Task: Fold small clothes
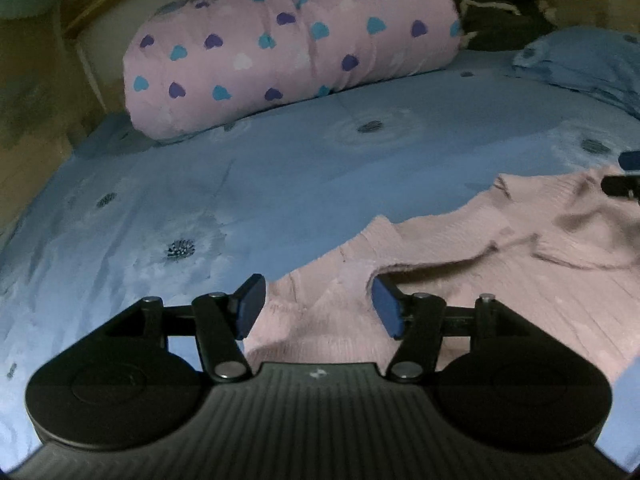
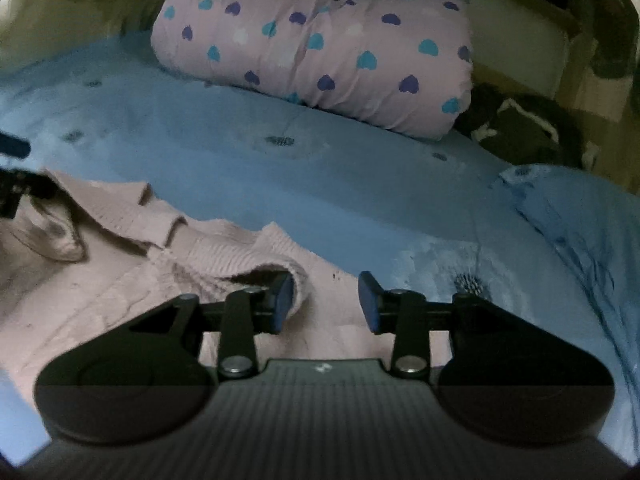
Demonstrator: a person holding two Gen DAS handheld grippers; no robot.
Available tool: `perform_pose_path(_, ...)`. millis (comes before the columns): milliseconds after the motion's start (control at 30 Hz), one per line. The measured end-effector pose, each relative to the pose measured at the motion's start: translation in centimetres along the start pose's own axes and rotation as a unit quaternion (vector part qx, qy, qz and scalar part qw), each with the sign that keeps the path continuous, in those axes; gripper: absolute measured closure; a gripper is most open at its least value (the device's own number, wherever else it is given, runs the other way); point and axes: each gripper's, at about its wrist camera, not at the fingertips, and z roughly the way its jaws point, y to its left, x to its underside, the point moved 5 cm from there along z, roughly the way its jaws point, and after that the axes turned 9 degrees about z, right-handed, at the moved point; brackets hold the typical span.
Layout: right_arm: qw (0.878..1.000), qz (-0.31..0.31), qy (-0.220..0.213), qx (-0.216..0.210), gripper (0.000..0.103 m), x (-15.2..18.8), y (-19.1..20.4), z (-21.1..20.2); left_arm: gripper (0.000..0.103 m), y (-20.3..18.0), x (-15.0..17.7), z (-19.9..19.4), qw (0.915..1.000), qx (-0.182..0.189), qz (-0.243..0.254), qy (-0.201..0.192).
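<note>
Two grippers are hovering over a pale pink knitted sweater [image 1: 460,280] that is lying rumpled on a blue flowered bedsheet [image 1: 200,200].

In the left wrist view, the left gripper [image 1: 318,304] is sitting at the lower centre of the frame with its jaws standing apart; the blue pads [image 1: 250,306] are pressing on nothing, and a folded edge of the sweater is showing in the gap between them. The garment is filling the lower right of that frame, its ribbed edge running up toward the right border, where a dark piece of the other tool is poking in.

In the right wrist view, the right gripper [image 2: 326,302] is also sitting low and centre, jaws parted and clamping nothing. Its left-hand pad [image 2: 282,302] is lying just beside, perhaps touching, a raised fold of the sweater [image 2: 120,280], which is spreading across the lower left of the frame. The other pad is standing over flat pink fabric near the sheet's edge.

A pink rolled quilt with blue and purple hearts [image 2: 320,52] is resting at the top centre of both views, with a dark bundle [image 2: 520,128] beside it and a blue pillow [image 2: 580,220] at the right.
</note>
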Motion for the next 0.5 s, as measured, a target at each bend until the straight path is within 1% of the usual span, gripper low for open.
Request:
perform_pose_path(67,1.000,0.002,-0.003,0.001,0.064,0.2,-0.6,-1.2,0.037,-0.3,0.2,-1.1,0.9998,0.012,0.013,-0.007)
perform_pose_path(133,1.000,-0.004,-0.010,0.012,0.064,0.4,-1.1,-2.2,0.037,-0.7,0.2,-1.8,0.9994,0.026,0.020,-0.013)
perform_pose_path(200,1.000,-0.010,-0.013,0.013,0.062,0.5,-1.5,-3.0,0.037,-1.3,0.5,-2.1,0.9984,0.046,0.028,-0.014)
perform_pose_path(267,1.000,-0.022,-0.008,-0.003,0.048,0.6,-1.5,-3.4,0.036,-2.1,0.9,-1.9,0.9972,0.061,0.040,-0.014)
perform_pose_path(300,1.000,-0.026,-0.013,-0.012,0.046,0.8,-1.4,-3.5,0.036,-2.6,1.2,-1.6,0.9964,0.068,0.050,-0.012)
perform_pose_path(367,0.999,-0.035,-0.015,-0.036,0.044,1.2,-0.9,-3.4,0.037,-3.6,1.7,-0.9,0.9942,0.078,0.074,-0.004)
perform_pose_path(433,0.996,-0.048,0.003,-0.070,0.044,1.9,-0.3,-2.8,0.036,-4.7,2.2,-0.4,0.9909,0.085,0.104,-0.001)
perform_pose_path(500,0.993,-0.064,0.017,-0.101,0.044,2.7,0.4,-2.2,0.036,-5.2,2.5,0.4,0.9890,0.071,0.130,-0.002)
